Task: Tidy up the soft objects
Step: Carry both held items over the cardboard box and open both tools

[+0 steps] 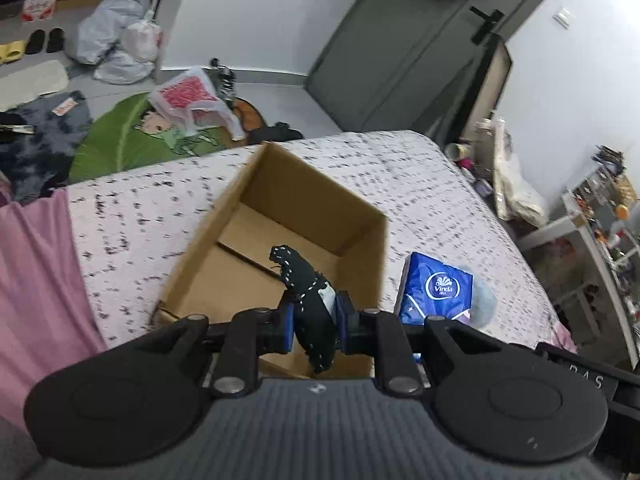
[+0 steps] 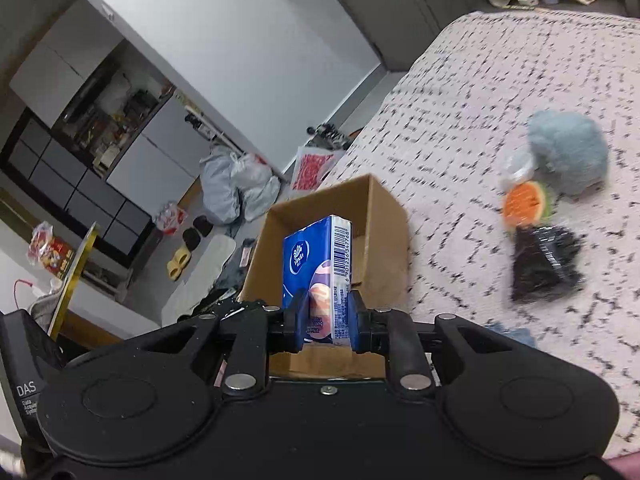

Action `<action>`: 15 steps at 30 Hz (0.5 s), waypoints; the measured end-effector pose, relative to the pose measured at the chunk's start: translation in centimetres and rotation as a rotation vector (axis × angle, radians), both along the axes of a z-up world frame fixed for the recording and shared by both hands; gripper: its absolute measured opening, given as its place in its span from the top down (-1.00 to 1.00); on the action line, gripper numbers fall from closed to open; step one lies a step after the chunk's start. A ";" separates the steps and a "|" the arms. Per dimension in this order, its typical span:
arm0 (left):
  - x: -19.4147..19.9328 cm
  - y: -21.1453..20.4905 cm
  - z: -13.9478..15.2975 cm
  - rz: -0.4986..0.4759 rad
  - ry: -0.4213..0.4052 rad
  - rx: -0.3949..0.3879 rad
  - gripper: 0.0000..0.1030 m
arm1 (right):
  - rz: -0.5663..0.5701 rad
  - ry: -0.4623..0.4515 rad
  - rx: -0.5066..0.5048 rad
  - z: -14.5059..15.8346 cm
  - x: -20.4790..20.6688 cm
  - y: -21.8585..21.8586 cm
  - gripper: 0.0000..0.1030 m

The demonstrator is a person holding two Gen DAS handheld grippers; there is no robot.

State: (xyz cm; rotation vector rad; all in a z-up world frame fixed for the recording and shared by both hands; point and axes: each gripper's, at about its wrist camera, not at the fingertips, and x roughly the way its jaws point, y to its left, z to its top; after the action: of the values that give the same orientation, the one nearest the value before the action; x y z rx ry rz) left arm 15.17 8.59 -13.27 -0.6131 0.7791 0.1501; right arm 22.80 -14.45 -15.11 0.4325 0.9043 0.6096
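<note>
While the left gripper (image 1: 313,317) pinches a black cloth (image 1: 310,292), the right gripper (image 2: 325,322) clamps a tissue pack (image 2: 316,268), a cardboard box (image 2: 384,216) beyond its fingers.

Cardboard box (image 1: 280,216) open-topped, interior floor bare.

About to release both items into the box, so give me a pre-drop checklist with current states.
1. Left tongs shut on black stitched fabric piece: ok.
2. Right tongs shut on blue Vinda tissue pack: ok.
3. Cardboard box open, flaps clear: ok.
4. Box floor free of other items: ok in the left wrist view.
5. Fabric piece directly above the opening: appears so, but height cannot tell.
6. Tissue pack above the opening: cannot tell; it looks lined up with the box in the right wrist view, depth unclear.
</note>
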 end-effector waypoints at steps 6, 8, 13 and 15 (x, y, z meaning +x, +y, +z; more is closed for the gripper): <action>0.3 1.0 -0.7 0.077 0.037 0.068 0.58 | 0.052 0.027 0.011 -1.2 0.8 2.3 0.61; 0.4 1.1 -0.8 0.090 0.047 0.068 0.56 | 0.059 0.036 0.012 -1.6 1.0 2.6 0.61; 0.8 1.4 -1.3 0.126 0.096 0.082 0.12 | 0.069 0.057 0.023 -2.4 1.5 3.2 0.60; 0.7 1.5 -1.2 0.146 0.099 0.091 -0.09 | 0.075 0.063 0.029 -2.6 1.6 3.3 0.59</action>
State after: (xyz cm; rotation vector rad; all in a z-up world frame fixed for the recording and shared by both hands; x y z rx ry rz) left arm 15.92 10.09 -14.43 -0.5795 0.8182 0.3503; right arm 24.44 -11.12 -17.73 0.4478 0.9756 0.6813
